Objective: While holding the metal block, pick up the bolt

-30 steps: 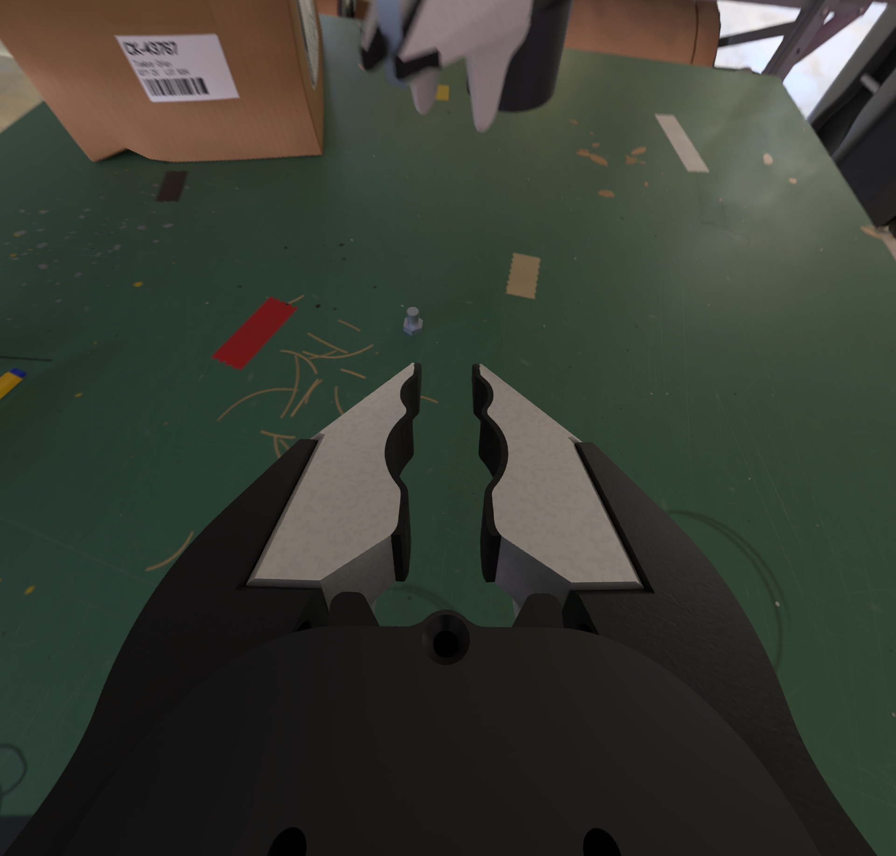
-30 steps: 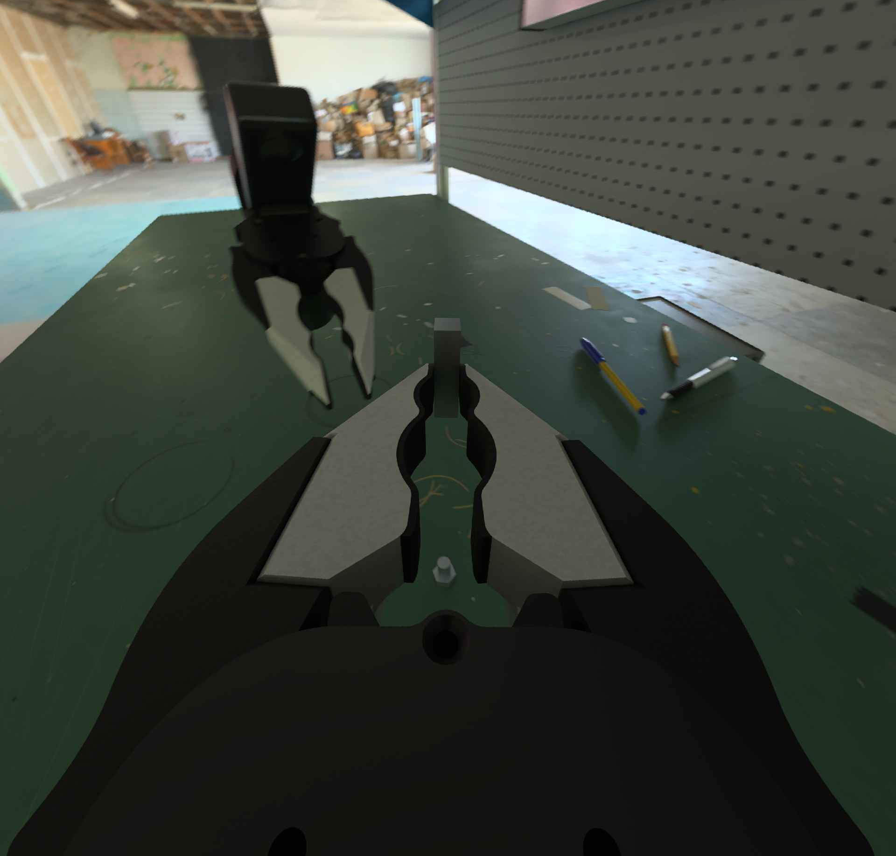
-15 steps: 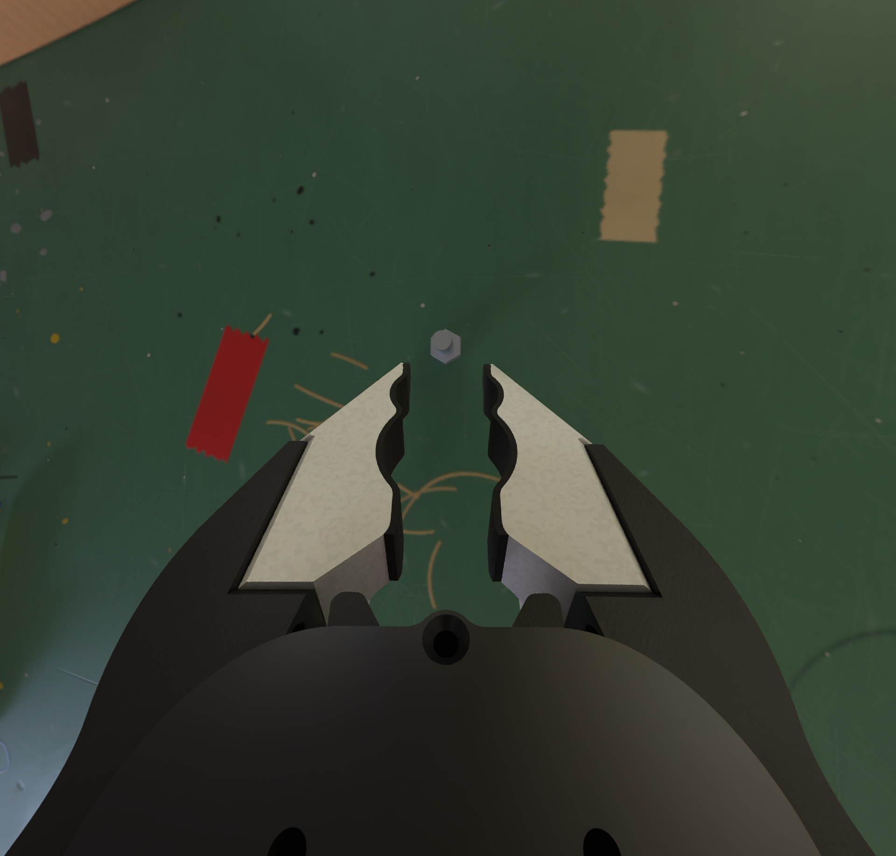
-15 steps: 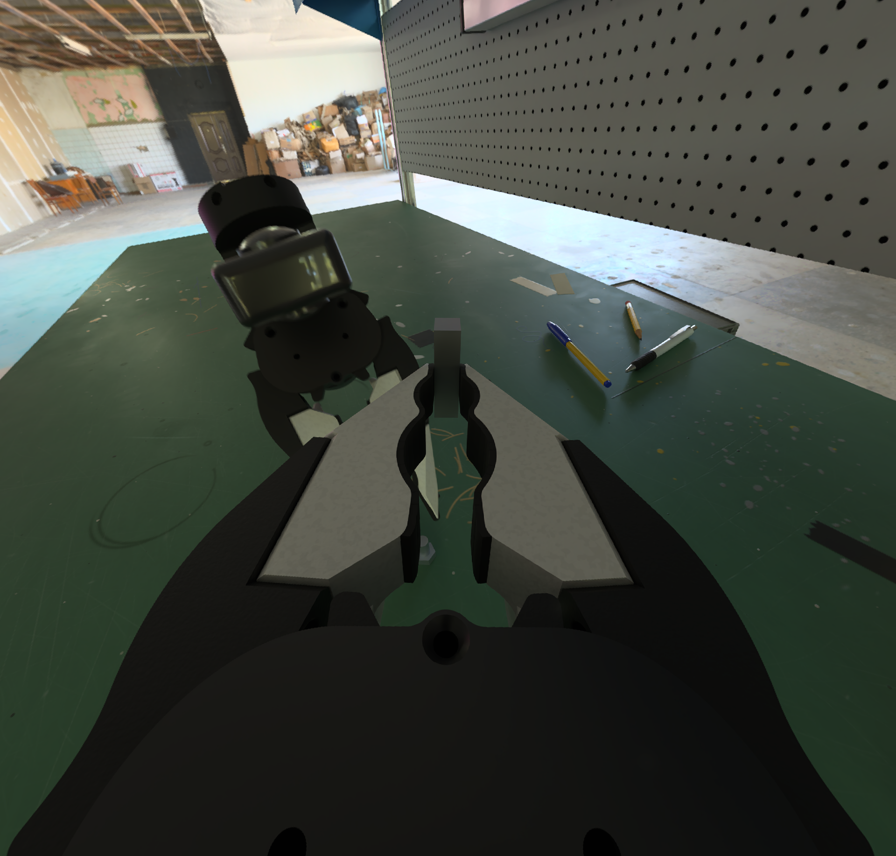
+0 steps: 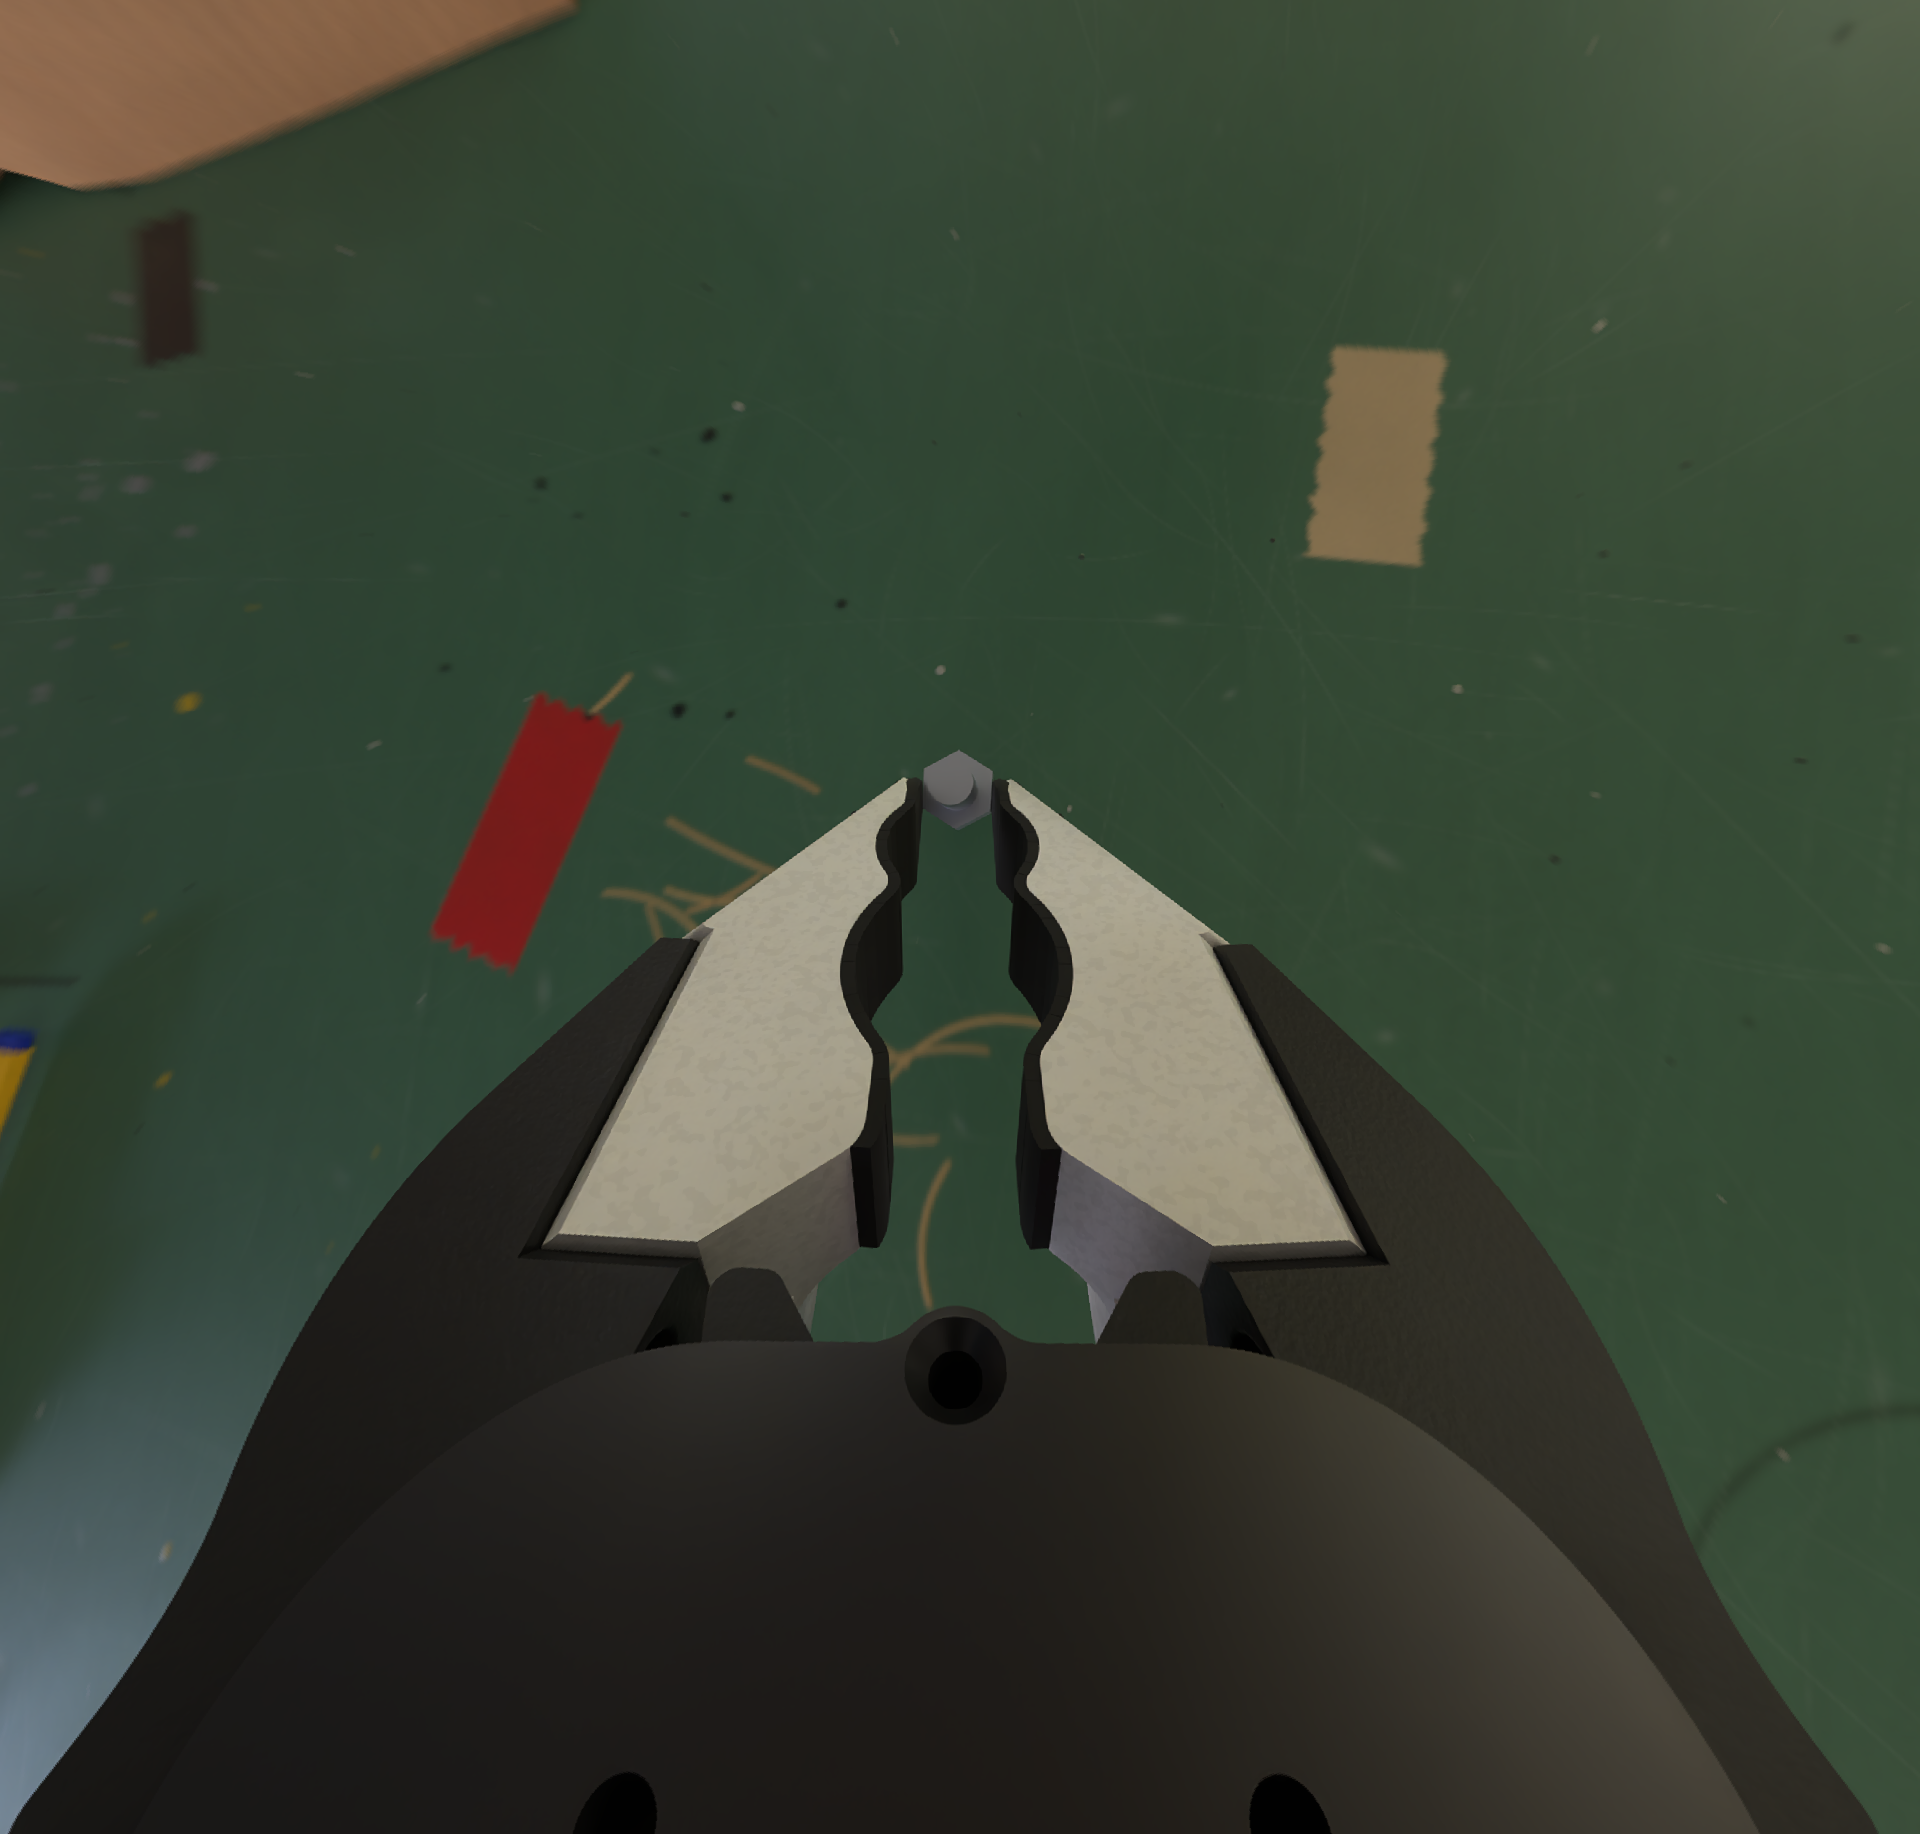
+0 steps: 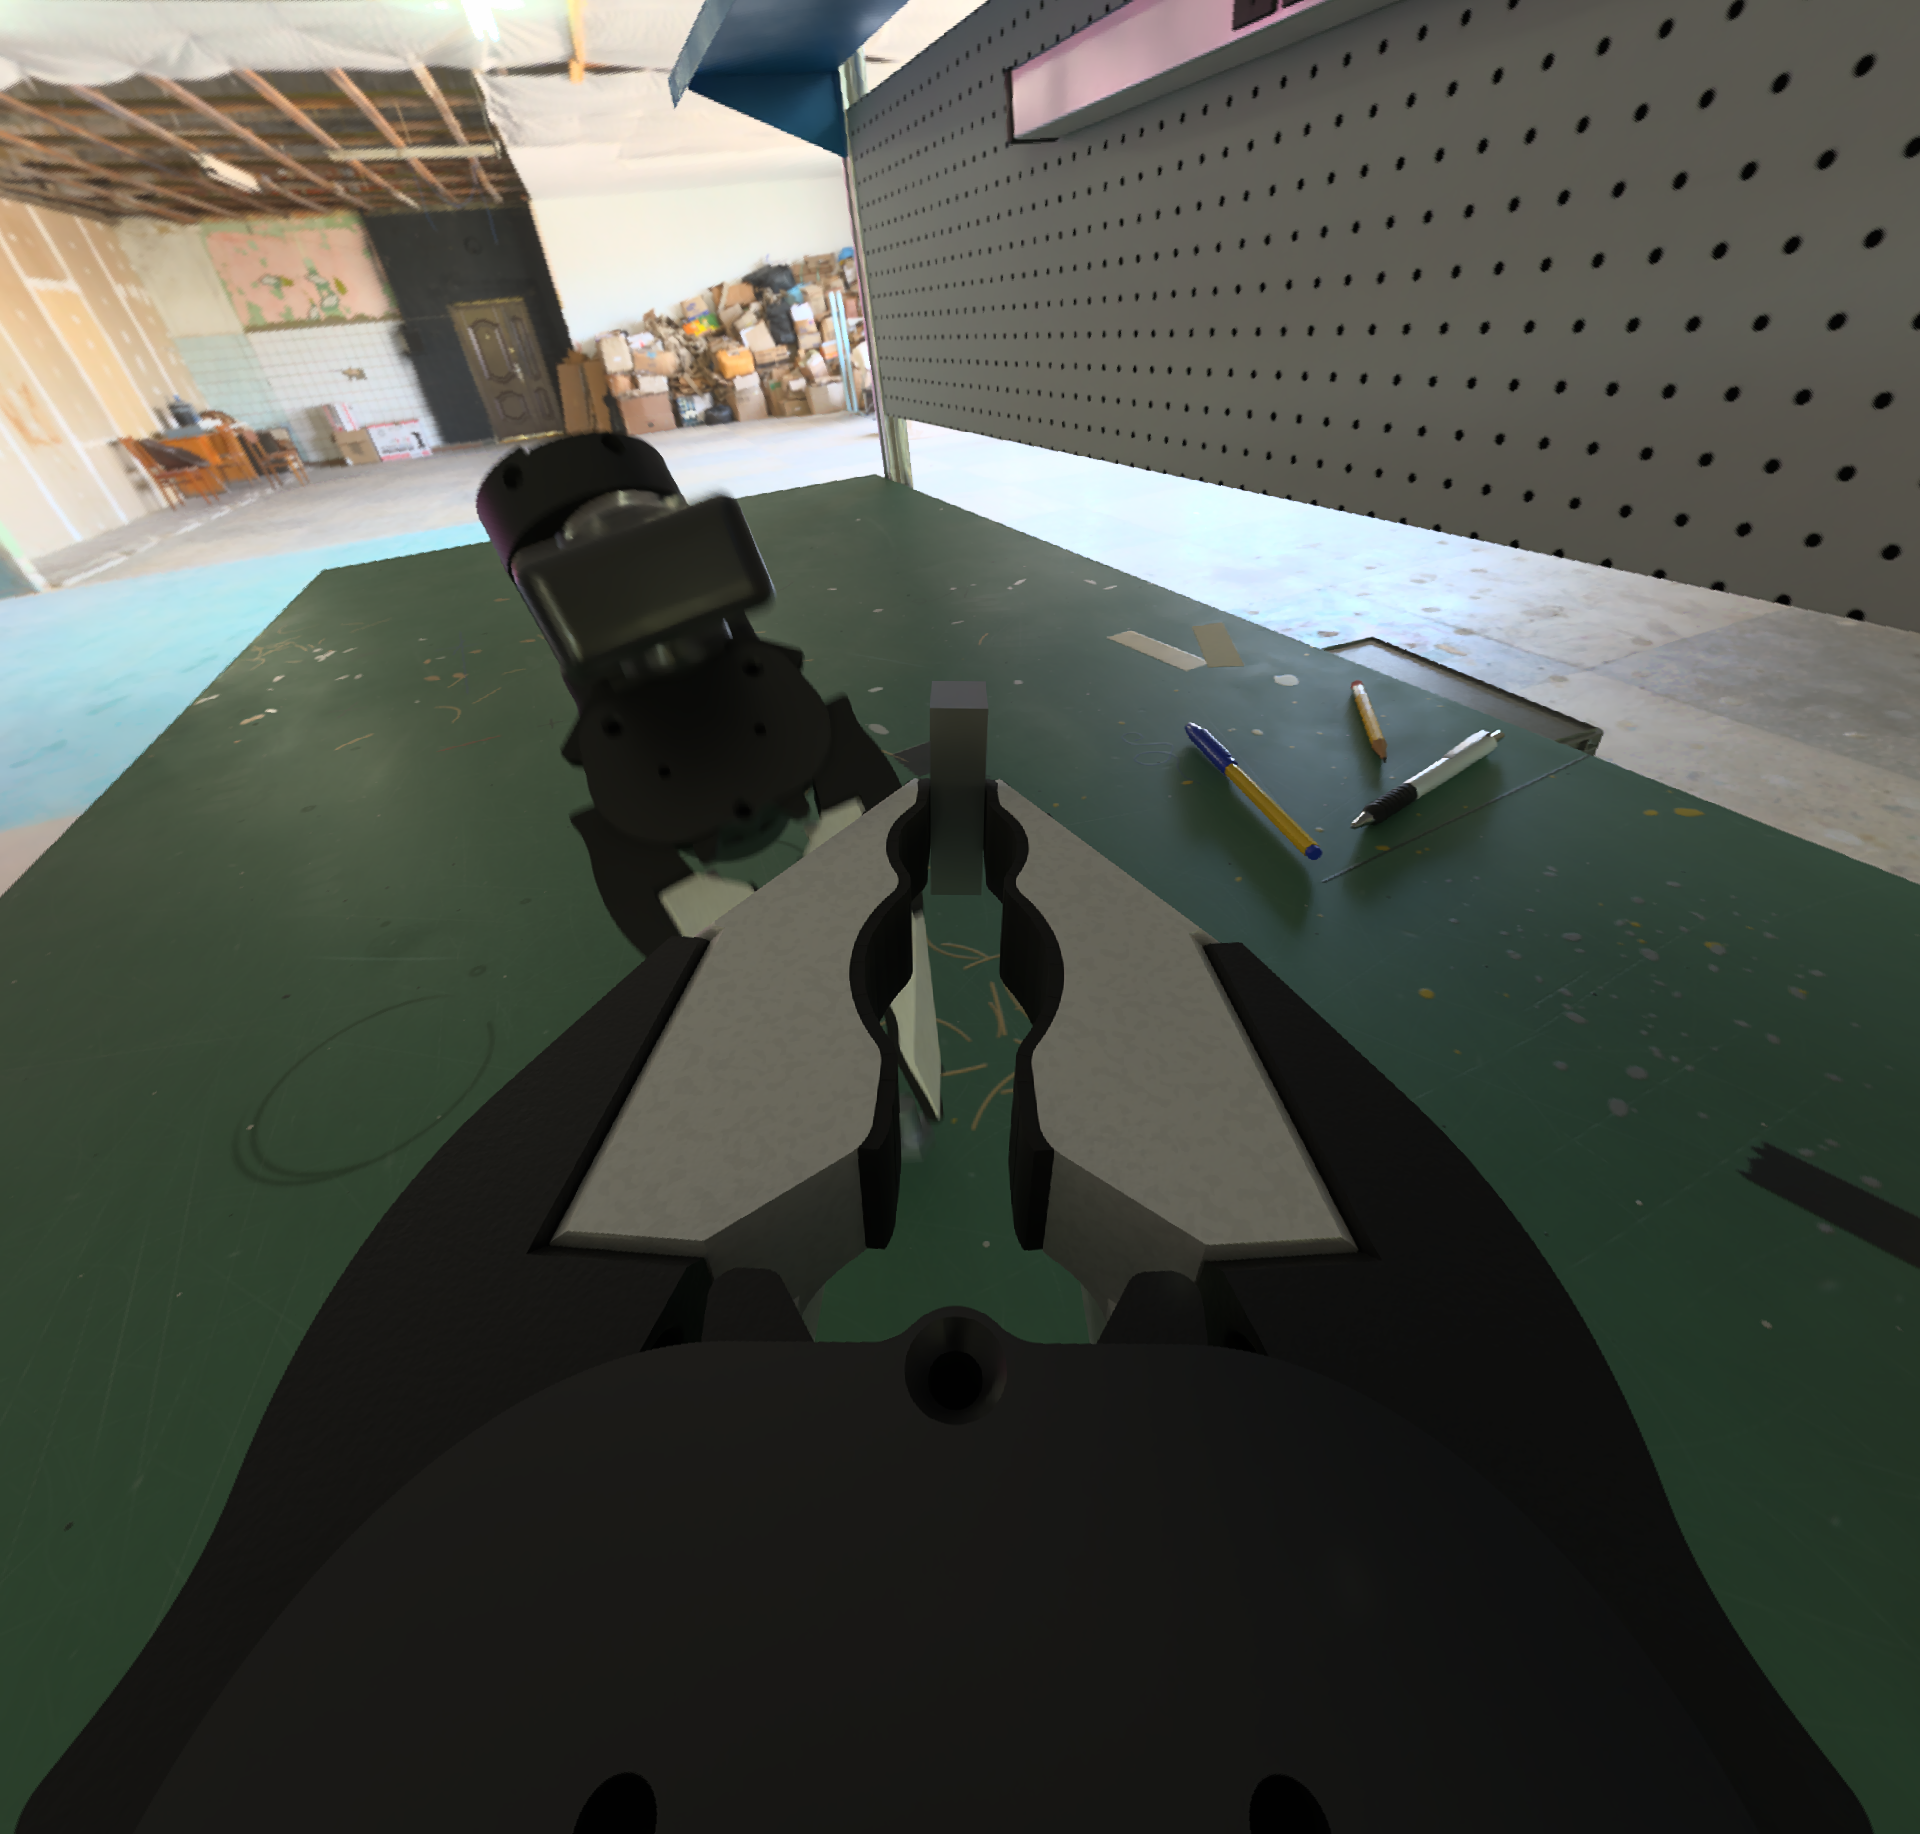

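The small grey hex-head bolt point(image 5: 956, 792) stands on the green table point(image 5: 1143, 226), head up. My left gripper point(image 5: 956, 797) points steeply down at it, and its fingertips have closed in against both sides of the bolt's head. My right gripper point(image 6: 956, 808) is shut on the grey metal block point(image 6: 956, 787) and holds it upright above the table. In the right wrist view the left gripper's black body point(image 6: 686, 735) is just ahead on the left. One of its pale fingers point(image 6: 920, 1036) shows between my right fingers. The bolt is hidden there.
A cardboard box point(image 5: 239, 28) stands at the far left. Red tape point(image 5: 525, 834), tan tape point(image 5: 1374, 454) and dark tape point(image 5: 166, 288) lie flat on the table. A blue-yellow pen point(image 6: 1252, 789), a pencil point(image 6: 1368, 719) and a white pen point(image 6: 1429, 776) lie right, near the pegboard wall point(image 6: 1455, 330).
My left gripper tilted down, dropped to the bolt and narrowed its fingers onto the head. My right gripper kept hold of the block and rose slightly.
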